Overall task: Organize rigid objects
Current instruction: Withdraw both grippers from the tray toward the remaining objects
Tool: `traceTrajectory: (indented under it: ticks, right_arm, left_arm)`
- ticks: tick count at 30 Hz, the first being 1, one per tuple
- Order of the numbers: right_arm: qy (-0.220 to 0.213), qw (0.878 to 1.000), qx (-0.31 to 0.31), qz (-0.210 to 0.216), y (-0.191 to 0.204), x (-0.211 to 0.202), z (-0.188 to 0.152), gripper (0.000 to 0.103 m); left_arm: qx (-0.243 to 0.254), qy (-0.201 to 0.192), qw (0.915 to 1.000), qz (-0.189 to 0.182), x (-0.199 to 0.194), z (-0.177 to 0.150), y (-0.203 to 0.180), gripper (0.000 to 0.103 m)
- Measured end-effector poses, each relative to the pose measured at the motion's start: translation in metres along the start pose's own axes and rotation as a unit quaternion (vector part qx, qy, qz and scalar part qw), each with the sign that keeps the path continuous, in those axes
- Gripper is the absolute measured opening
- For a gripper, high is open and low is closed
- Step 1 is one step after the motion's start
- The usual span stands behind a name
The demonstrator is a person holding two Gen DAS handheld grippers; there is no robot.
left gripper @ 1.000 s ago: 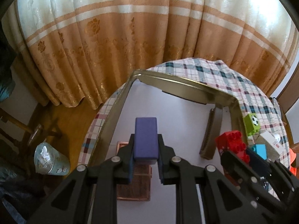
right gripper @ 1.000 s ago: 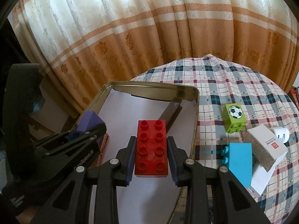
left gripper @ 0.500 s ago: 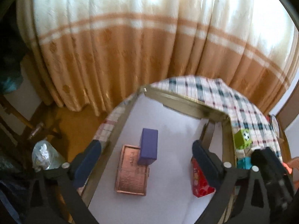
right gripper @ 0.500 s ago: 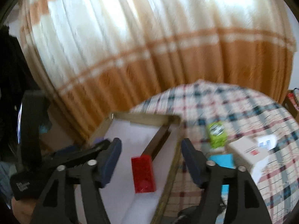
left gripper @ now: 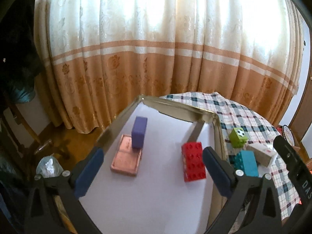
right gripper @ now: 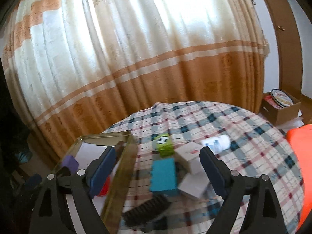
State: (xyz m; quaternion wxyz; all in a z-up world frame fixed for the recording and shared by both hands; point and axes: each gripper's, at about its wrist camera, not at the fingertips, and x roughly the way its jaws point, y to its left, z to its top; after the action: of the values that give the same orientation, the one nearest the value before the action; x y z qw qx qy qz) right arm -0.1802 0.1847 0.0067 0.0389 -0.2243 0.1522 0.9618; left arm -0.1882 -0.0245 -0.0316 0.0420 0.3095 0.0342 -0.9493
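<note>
Left wrist view: the left hand-held gripper (left gripper: 153,168) stands released, its jaws spread wide with nothing between the pads. It hovers over the near part of a shallow metal tray (left gripper: 115,125) lined with white. From left to right inside the tray, a flat copper-coloured tin (left gripper: 125,160) lies ahead of the left pad, and a purple block (left gripper: 138,132) stands upright on the tin's far end, touching it and well clear of the fingers. Further right, a red studded brick (left gripper: 193,160) lies flat on the liner, just beside the right pad but apart from it. A dark strip (left gripper: 196,131) leans in the tray's far right corner. Beyond the tray's right wall, on the checked cloth of the counter (left gripper: 245,117), sit a green cube with a football print (left gripper: 238,137), a teal brick (left gripper: 247,162) and a beige box (left gripper: 262,153), close together.

Right wrist view: the right hand-held gripper (right gripper: 157,168) is empty, its jaws opening. Its left pad overlaps the tray's right wall (right gripper: 124,156), with the purple block (right gripper: 70,163) and a sliver of the red brick (right gripper: 105,187) to the left of it. The teal brick (right gripper: 163,176) lies on the cloth between the pads, untouched by either. The green cube (right gripper: 164,145) sits just beyond it, the beige box (right gripper: 190,152) near the right pad, and a white bottle (right gripper: 216,143) lies on its side beyond that pad.
</note>
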Motion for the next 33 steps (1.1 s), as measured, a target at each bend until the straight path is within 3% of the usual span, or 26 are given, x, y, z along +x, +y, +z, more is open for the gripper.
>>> traceTrajectory:
  ticks: [7,14,33]
  right_arm:
    - [-0.023,0.999,-0.023,-0.035,-0.017,-0.012,-0.006,0.089]
    - [-0.047,0.996,-0.031,-0.062,-0.025,-0.020,-0.012,0.089]
    - [-0.067,0.994,-0.066,-0.063,-0.028,-0.037,-0.019,0.089]
  left_arm:
    - [-0.009,-0.005,0.9999,0.010,-0.007,-0.014,-0.005,0.102]
    - [-0.005,-0.036,0.9988,0.033,-0.014,-0.024,-0.010,0.102]
    - [-0.020,-0.040,0.9983,0.037,-0.019,-0.041,-0.010,0.102]
